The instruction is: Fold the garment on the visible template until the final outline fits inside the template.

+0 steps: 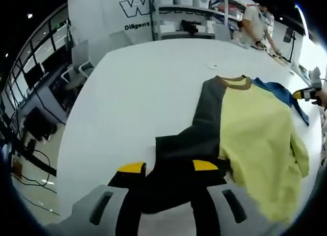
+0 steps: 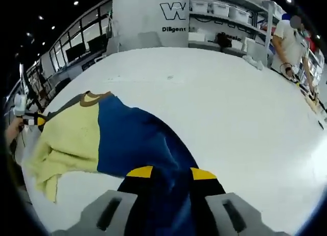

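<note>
A garment with a yellow body, brown collar, one dark sleeve and one blue sleeve lies on the white table. My left gripper is shut on the dark sleeve's end, and the cloth runs between its yellow-tipped jaws. My right gripper is shut on the blue sleeve, which rises in a ridge toward it. The yellow body is rumpled along its lower edge. Each gripper shows at the other view's edge: the right gripper and the left gripper. I cannot make out a template outline.
A person stands at the table's far right corner. Behind are shelves with white bins and a white pillar with lettering. A small mark lies on the table beyond the collar. Chairs and desks stand off the table's left edge.
</note>
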A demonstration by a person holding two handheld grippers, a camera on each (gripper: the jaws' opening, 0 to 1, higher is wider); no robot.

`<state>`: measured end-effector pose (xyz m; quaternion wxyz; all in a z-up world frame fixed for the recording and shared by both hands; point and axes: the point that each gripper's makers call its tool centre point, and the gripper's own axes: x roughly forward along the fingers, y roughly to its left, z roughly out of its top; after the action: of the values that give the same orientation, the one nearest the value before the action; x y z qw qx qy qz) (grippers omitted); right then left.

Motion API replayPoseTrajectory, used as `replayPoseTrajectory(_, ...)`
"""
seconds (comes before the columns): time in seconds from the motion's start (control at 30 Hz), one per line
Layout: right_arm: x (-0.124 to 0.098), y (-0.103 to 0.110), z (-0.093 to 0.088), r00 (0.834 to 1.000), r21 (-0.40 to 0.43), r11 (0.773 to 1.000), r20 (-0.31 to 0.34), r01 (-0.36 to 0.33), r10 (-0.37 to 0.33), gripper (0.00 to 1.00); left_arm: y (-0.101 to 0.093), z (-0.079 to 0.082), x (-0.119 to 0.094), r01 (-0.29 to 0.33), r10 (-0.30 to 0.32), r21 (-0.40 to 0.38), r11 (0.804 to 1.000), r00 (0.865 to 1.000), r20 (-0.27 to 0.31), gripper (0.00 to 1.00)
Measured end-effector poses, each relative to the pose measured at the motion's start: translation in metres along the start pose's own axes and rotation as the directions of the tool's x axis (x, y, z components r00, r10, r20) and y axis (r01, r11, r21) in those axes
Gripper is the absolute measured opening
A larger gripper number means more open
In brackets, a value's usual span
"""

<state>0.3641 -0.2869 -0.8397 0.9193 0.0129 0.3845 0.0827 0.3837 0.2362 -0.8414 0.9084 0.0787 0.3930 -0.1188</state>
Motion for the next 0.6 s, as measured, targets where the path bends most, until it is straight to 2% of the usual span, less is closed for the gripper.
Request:
replayPoseTrajectory(0.07,-0.003,0.005,0.000,1.000,-0.003,1.000,-0.004,-0.005,0.005,0.43,-0.004,0.001,-0.006,0.006,-0.006,0.001,1.000,1.000,0.014,0.44)
replayPoseTrajectory(0.17,-0.009,0.019,-0.002,1.000,0.000,1.000,-0.001,-0.028,0.028,0.53,-0.015,-0.002,-0.017,0.029,-0.029,-0.010,1.000,0.999,0.022,0.50)
replayPoseTrajectory(0.27,-0.015,0.039,-0.003,0.998,0.016,0.998,0.022,-0.067,0.067,0.57,-0.026,-0.005,-0.026,0.052,-0.052,-0.020,0.998,0.998,0.033,0.54)
replayPoseTrajectory(0.4,-0.023,0.072,-0.013,0.991,0.015,0.991,0.011,-0.135,0.135,0.63,-0.040,-0.011,-0.038,0.080,-0.080,-0.013,0.997,0.997,0.021,0.54)
replayPoseTrajectory(0.6,-0.032,0.105,-0.024,0.978,0.007,0.978,0.000,-0.207,0.207,0.70,-0.054,-0.014,-0.051,0.120,-0.119,-0.017,0.993,0.992,0.039,0.62)
